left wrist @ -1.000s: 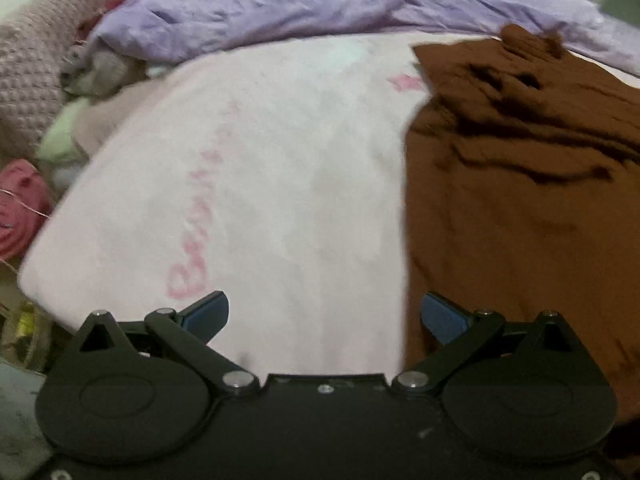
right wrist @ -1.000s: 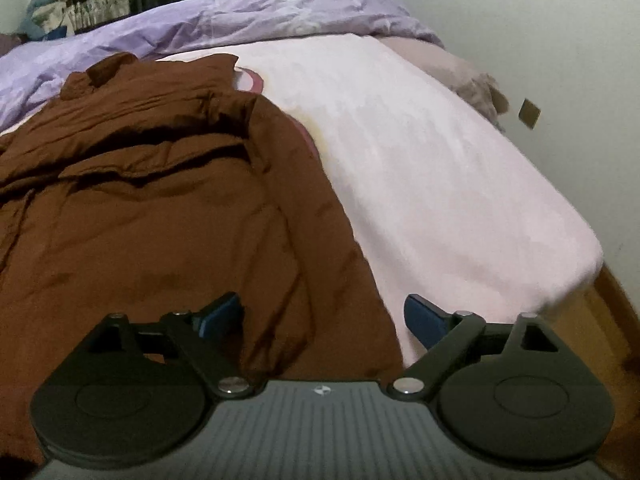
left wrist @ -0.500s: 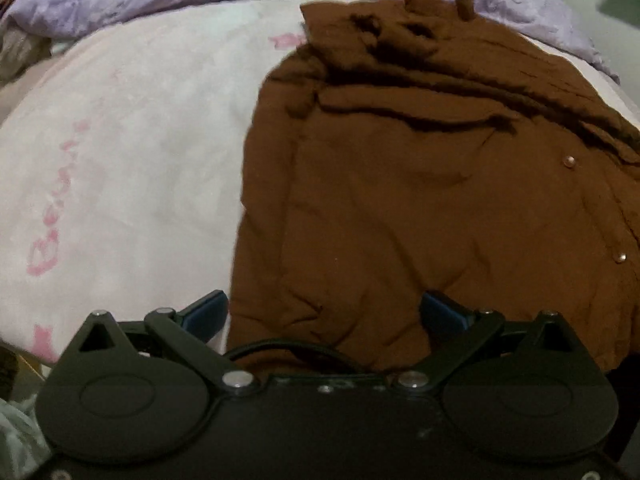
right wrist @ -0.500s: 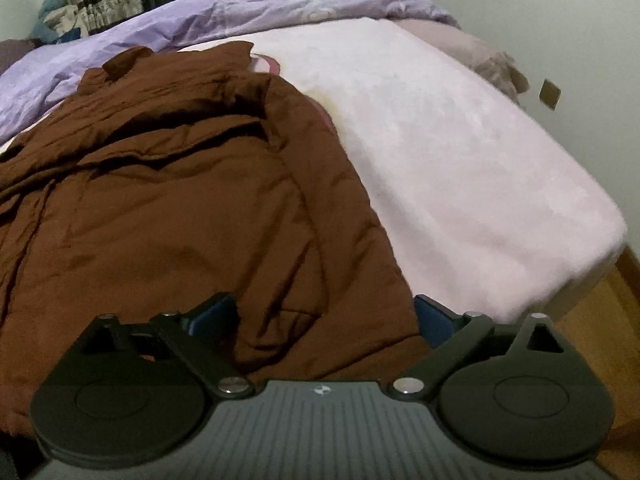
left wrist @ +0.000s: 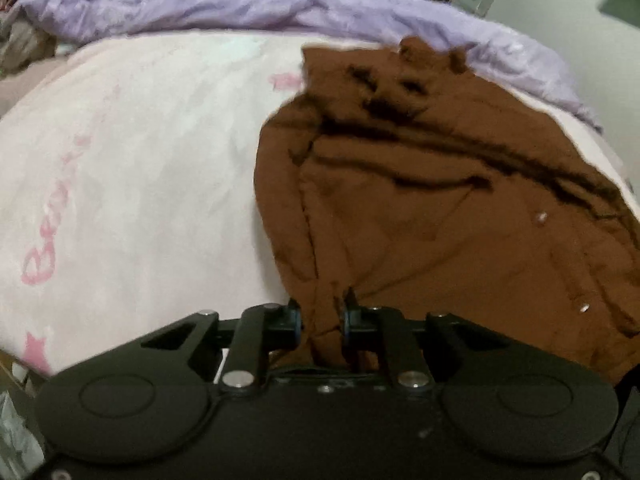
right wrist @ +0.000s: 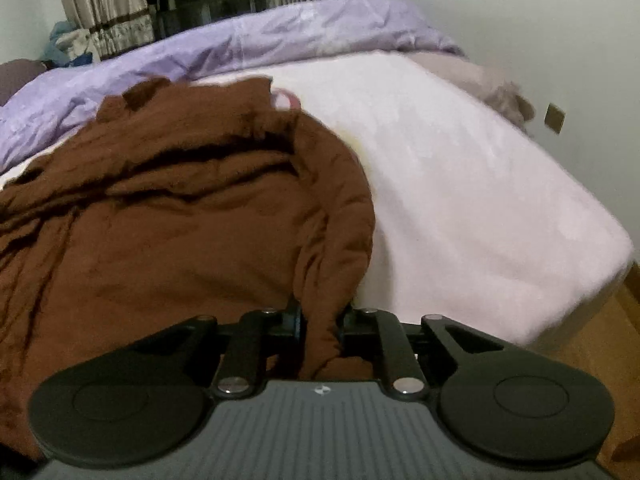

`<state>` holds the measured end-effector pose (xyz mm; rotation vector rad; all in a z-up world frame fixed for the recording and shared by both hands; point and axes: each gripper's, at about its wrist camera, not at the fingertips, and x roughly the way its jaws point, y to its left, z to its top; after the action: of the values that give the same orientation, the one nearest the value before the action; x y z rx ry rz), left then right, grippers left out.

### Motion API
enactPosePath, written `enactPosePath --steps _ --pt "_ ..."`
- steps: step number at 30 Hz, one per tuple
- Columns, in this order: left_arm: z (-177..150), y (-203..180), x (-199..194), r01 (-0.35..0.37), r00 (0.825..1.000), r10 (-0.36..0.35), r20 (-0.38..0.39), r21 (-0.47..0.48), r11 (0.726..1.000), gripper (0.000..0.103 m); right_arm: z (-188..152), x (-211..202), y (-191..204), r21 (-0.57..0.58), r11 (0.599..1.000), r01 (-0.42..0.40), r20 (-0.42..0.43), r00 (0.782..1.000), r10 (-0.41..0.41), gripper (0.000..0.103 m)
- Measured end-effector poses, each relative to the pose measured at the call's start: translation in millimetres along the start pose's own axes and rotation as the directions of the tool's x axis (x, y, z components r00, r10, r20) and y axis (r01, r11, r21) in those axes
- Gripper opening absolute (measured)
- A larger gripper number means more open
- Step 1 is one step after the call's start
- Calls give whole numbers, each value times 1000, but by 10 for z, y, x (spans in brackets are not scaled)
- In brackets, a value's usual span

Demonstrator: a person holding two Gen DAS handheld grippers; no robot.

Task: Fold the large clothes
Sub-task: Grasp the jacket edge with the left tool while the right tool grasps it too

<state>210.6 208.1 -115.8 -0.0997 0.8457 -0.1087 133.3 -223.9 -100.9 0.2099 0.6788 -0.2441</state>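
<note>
Left wrist view shows the bed (left wrist: pixel 132 168), under a pale pink sheet, carrying the brown garment (left wrist: pixel 440 216) toward its right side, with a lilac duvet (left wrist: pixel 240 4) bunched along the far edge. Right wrist view shows the same brown garment (right wrist: pixel 168 216) toward the left of the bed (right wrist: pixel 480 184). The garment's long axis runs away from both cameras, collar end far, hem end near, so the bulk lies ahead of and beyond each grip. Both hands sit at the near hem, about equally close. The left hand-held gripper (left wrist: pixel 322 320) is closing with a gathered fold of the near-left hem pressed between its pads. The right hand-held gripper (right wrist: pixel 320 320) is closing likewise on a fold at the near-right hem. Judgement: the 2 grips bracket the hem, so the coming move should carry that edge forward along the long axis toward the collar.
</note>
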Motion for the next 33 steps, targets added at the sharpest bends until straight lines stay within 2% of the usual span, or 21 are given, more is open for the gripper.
enactPosePath --steps 2,4,7,11,15,18,21,25,28,30,32,33 --pt "175 -62 -166 9 998 -10 65 27 1000 14 152 -120 6 23 999 -29 69 997 28 17" --pt "401 -121 -297 47 990 -53 132 45 998 14 396 -193 36 39 996 -80 139 988 74 17" --pt "807 -259 -352 46 974 -65 219 92 995 14 833 -130 203 -14 996 -93 214 972 94 17" --pt "1427 -333 -161 36 956 -66 287 107 994 14 1487 89 283 50 991 -122 327 940 99 17" --pt "2018 -291 183 17 947 -45 317 91 996 14 2033 482 374 27 992 -123 354 929 105 17" --pt "2297 -189 531 25 955 -41 295 58 998 14 2228 907 423 41 993 -108 330 940 89 17" --pt "2497 -122 991 8 968 -18 252 39 999 14 2282 1360 484 48 996 -81 291 955 64 17" --pt "2577 -43 1635 -6 988 3 153 23 1000 14 2154 1916 541 75 996 -53 188 981 38 17" --pt "2509 -8 2018 -8 995 6 95 17 1000 18 1911 2268 553 91 995 -33 107 994 23 17" --pt "2516 14 2109 1 995 -1 100 0 1000 22 1808 2367 526 106 994 -36 106 994 24 20" --pt "2560 81 2053 42 995 -39 90 -36 998 28 1828 2269 494 108 992 -69 133 990 55 25" --pt "2610 124 2008 69 994 -64 85 -58 996 31 1876 2224 448 110 989 -97 145 986 80 36"
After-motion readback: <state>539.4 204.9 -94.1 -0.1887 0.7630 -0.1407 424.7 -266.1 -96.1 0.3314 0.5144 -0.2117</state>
